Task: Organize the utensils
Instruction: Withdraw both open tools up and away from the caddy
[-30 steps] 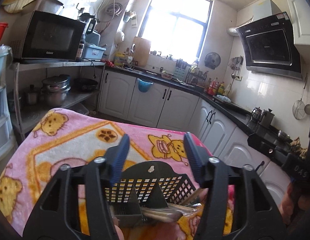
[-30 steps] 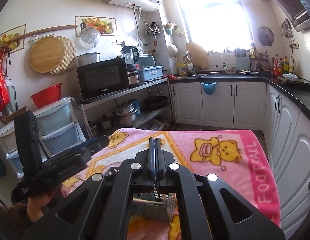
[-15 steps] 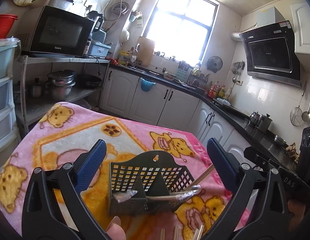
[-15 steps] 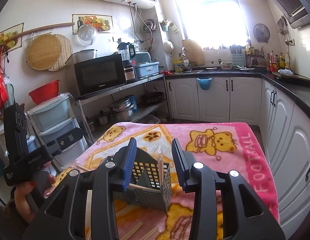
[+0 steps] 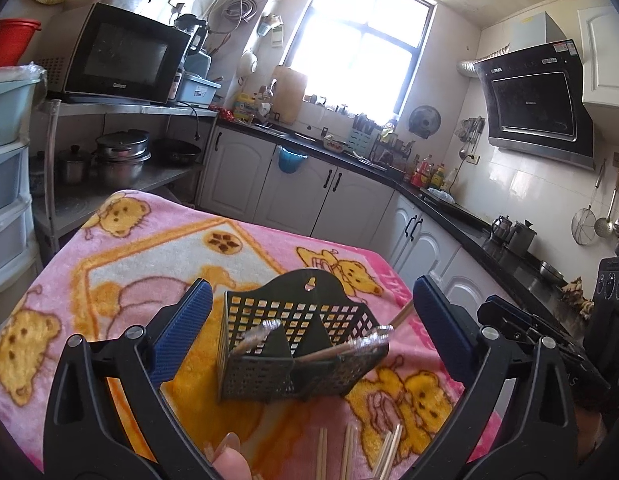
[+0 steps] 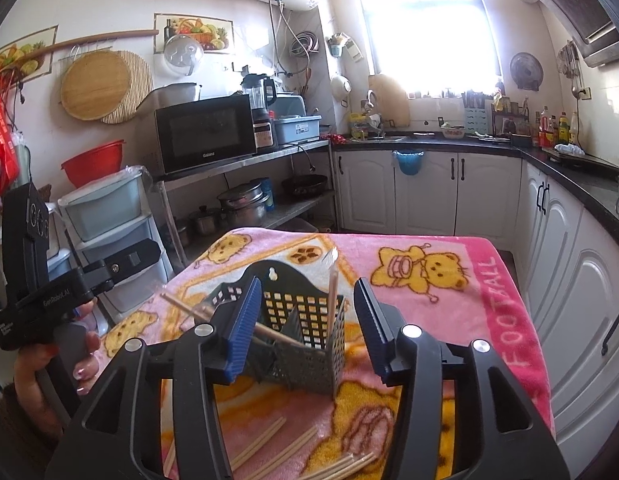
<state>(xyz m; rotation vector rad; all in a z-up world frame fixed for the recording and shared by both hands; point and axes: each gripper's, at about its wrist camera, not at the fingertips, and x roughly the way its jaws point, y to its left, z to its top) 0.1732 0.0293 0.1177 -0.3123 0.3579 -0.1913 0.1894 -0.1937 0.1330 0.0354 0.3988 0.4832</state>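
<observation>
A dark mesh utensil basket (image 5: 297,356) stands on the pink bear blanket (image 5: 149,264). It holds a chopstick (image 5: 401,315) and shiny wrapped utensils (image 5: 261,329). My left gripper (image 5: 309,290) is open wide, just short of the basket, with nothing in it. In the right wrist view the same basket (image 6: 309,356) has one chopstick (image 6: 332,292) standing upright and another chopstick (image 6: 197,310) leaning out to the left. My right gripper (image 6: 307,286) hangs a little back from the basket, its jaws opening and pressing on nothing. Loose chopsticks (image 6: 265,438) lie on the blanket in front.
A hand (image 6: 57,364) holds the left tool at the left of the right wrist view. More loose chopsticks (image 5: 349,450) lie near the blanket's front edge. A steel shelf with pots (image 6: 241,204) and white cabinets (image 6: 425,192) stand beyond the table.
Both grippers opened and drew back from the basket. The left one let go of the basket's back wall. The right one released a chopstick, which now stands in the basket.
</observation>
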